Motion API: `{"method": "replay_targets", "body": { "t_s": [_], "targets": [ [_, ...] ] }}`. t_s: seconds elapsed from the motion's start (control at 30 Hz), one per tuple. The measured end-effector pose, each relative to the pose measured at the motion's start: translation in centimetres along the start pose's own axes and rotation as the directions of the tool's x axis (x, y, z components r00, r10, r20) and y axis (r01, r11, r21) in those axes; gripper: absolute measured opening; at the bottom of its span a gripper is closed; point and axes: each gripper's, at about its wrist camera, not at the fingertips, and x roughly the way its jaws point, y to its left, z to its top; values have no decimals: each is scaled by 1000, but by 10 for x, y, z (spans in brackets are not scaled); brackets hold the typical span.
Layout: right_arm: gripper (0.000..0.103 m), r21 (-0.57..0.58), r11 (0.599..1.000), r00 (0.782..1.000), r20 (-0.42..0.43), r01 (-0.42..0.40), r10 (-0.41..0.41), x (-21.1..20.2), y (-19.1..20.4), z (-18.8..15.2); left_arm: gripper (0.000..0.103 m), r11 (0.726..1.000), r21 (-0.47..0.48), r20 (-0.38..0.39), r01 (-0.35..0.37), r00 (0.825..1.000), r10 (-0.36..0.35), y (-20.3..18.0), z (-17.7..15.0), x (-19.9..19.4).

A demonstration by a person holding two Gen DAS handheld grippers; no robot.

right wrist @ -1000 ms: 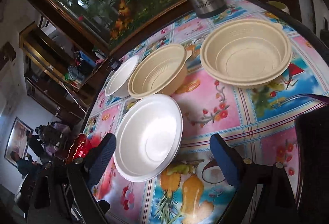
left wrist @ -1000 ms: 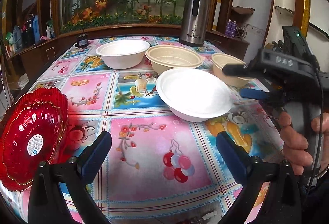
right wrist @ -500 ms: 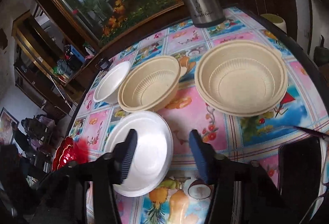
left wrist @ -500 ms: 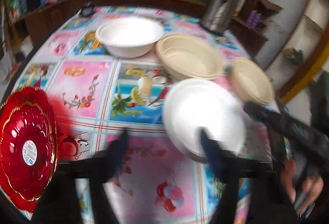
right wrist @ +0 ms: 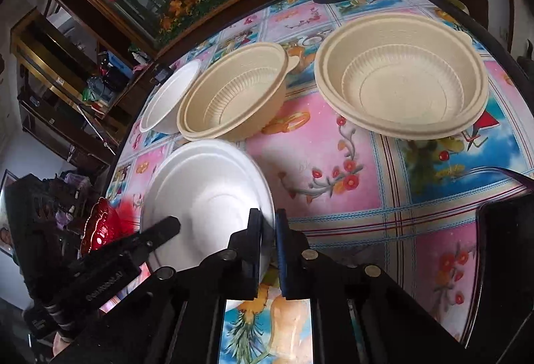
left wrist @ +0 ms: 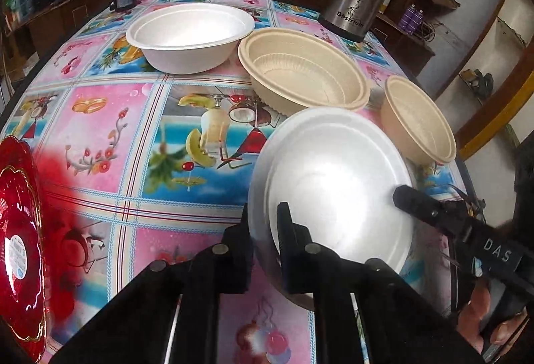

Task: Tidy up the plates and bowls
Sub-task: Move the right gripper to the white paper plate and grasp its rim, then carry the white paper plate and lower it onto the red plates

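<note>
A: Both grippers are on the near white bowl [left wrist: 337, 184] now. The left gripper [left wrist: 265, 217] at the bottom centre of its view has its jaws clamped across the bowl's near rim, one finger outside, one inside. They've just been closing, and the rim is right between them.

B: Same from the other side. The right gripper [right wrist: 267, 224], low in the middle of its view, has just closed too, pinching the bowl's right-hand edge. So it's a two-handed grasp on one bowl.

A: And the bowl sits on the tablecloth [left wrist: 100, 117], not lifted as far as I can tell.

B: How far along are we? Early, I'd say. Nothing's stacked yet.

A: Agreed. The second white bowl [left wrist: 190, 37] sits alone at upper centre, the beige bowl [left wrist: 303, 73] just behind the gripped one, another beige bowl [left wrist: 417, 120] at the right.

B: The red plate [left wrist: 20, 230] waits at the lower left edge, well apart from the bowls.

A: So the likely job is white into white, beige into beige. All of that's left.
</note>
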Motion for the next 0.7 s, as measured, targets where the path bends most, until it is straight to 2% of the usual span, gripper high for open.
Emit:
{"method": "replay_targets", "body": {
  "t_s": [0.27, 0.37, 0.57, 0.7],
  "targets": [
    [9, -51, 997, 998, 6, -66, 66, -8, 15, -8, 12, 997, 14, 70, -77, 995, 76, 7, -11, -27],
    [9, -76, 994, 996, -9, -85, 85, -5, 22, -13, 17, 995, 11, 78, -104, 992, 103, 12, -18, -32],
    [9, -157, 981, 993, -6, -117, 117, -8, 40, -22, 18, 993, -11, 96, -119, 988, 120, 22, -30, -46],
    [9, -207, 969, 990, -10, -138, 139, -9, 54, -27, 23, 991, -21, 124, -132, 983, 134, 30, -35, -61]
  ]
}}
